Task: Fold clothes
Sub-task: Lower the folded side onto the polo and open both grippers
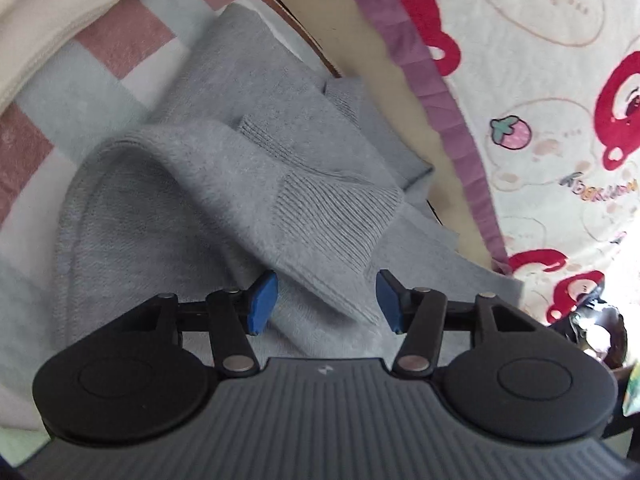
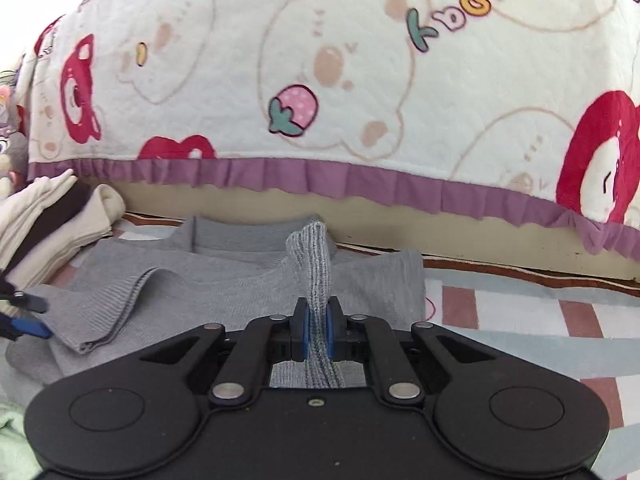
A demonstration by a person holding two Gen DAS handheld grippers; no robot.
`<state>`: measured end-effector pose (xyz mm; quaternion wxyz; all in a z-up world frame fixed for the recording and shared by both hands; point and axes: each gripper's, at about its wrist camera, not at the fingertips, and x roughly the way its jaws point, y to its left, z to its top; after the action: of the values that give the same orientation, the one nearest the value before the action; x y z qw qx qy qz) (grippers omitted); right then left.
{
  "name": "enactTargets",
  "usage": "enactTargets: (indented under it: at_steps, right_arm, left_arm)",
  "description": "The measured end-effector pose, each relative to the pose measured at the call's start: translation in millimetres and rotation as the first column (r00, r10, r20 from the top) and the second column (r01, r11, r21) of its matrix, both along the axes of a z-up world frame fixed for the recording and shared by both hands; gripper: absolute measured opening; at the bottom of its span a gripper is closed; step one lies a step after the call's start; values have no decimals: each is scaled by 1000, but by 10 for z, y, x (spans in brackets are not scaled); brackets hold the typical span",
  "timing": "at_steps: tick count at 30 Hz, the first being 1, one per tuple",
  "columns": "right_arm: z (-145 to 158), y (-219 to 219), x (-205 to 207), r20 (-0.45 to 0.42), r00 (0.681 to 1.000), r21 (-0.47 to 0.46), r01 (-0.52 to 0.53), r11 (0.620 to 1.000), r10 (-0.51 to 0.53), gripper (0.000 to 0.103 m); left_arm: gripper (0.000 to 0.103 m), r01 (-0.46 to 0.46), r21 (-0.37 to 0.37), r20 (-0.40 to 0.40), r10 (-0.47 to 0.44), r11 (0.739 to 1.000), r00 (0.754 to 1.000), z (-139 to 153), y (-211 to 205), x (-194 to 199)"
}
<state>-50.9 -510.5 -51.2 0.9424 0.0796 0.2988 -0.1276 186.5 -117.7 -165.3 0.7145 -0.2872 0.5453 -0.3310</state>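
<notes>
A grey sweater (image 1: 192, 184) lies spread on a checked pink, white and pale blue blanket (image 1: 120, 36). My left gripper (image 1: 326, 300) is open, its blue pads either side of a ribbed cuff (image 1: 328, 224) of a sleeve folded over the body. In the right wrist view the sweater (image 2: 224, 280) lies flat with its collar at the far side. My right gripper (image 2: 317, 332) is shut on the other ribbed cuff (image 2: 316, 264), which stands up between the pads. The left gripper's blue fingertip (image 2: 28, 326) shows at the left edge.
A bed with a cream quilt printed with red bears and strawberries and a purple frill (image 2: 360, 184) rises just behind the sweater. A pile of cream folded clothes (image 2: 52, 216) sits at the left. A green cloth (image 2: 12, 432) lies at the near left.
</notes>
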Motion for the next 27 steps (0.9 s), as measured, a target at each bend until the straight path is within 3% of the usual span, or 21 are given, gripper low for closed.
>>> enactTargets:
  at_steps: [2,4,5,7,10,12,15,17,19,22,24,26,27]
  right_arm:
    - [-15,16,0,-5,1000,-6,-6,1000,6,10]
    - [-50,4,4,-16,1000,-6,-6,1000,6,10]
    - [-64,-13,4,-19,1000,3,-3,1000,3,10]
    - [-84,-39,-9,-23,1000,10,5,1000,-4,10]
    - [-105,-76,-19,-34,999,4,14,1000,-14,10]
    - [-99,-119,47,-66,998,-19,13,1000,-14,10]
    - [48,-259,307,-87,996,-66,4,998,-10,9]
    - [163,-354,487,-96,995,-100,-1,995,-9,8]
    - [430,-451,705,-63,998,-159,7,987,-17,8]
    - [952,-519,796,101,993,-258,79,963,-54,8]
    - [1074,-520,558,257,962,-264,161,951,-92,8]
    - [1153,-516,309,396,910,-256,239,937,-124,9]
    - [1014,-499,150,418,898,-242,254,936,-136,9]
  left_arm:
    - [54,16,50,24,-18,999,1000,-56,-121,33]
    - [40,32,111,72,-40,993,997,-72,-237,43]
    - [7,45,141,103,-60,989,993,-68,-284,37]
    - [6,73,199,198,-113,977,974,10,-353,-19]
    - [6,83,302,361,-195,950,912,210,-460,-124]
    - [6,76,330,431,-222,941,875,359,-513,-116]
    - [6,60,315,465,-209,947,860,577,-573,141]
    - [5,29,332,520,-209,943,828,781,-637,374]
    - [5,27,282,555,-186,959,811,1027,-620,562]
    - [5,25,182,608,-133,983,782,1409,-542,771]
    - [5,20,74,656,-64,997,752,1600,-339,716]
    - [5,44,-12,684,-24,999,729,1628,-115,545]
    - [6,68,-38,691,-23,997,723,1581,-11,438]
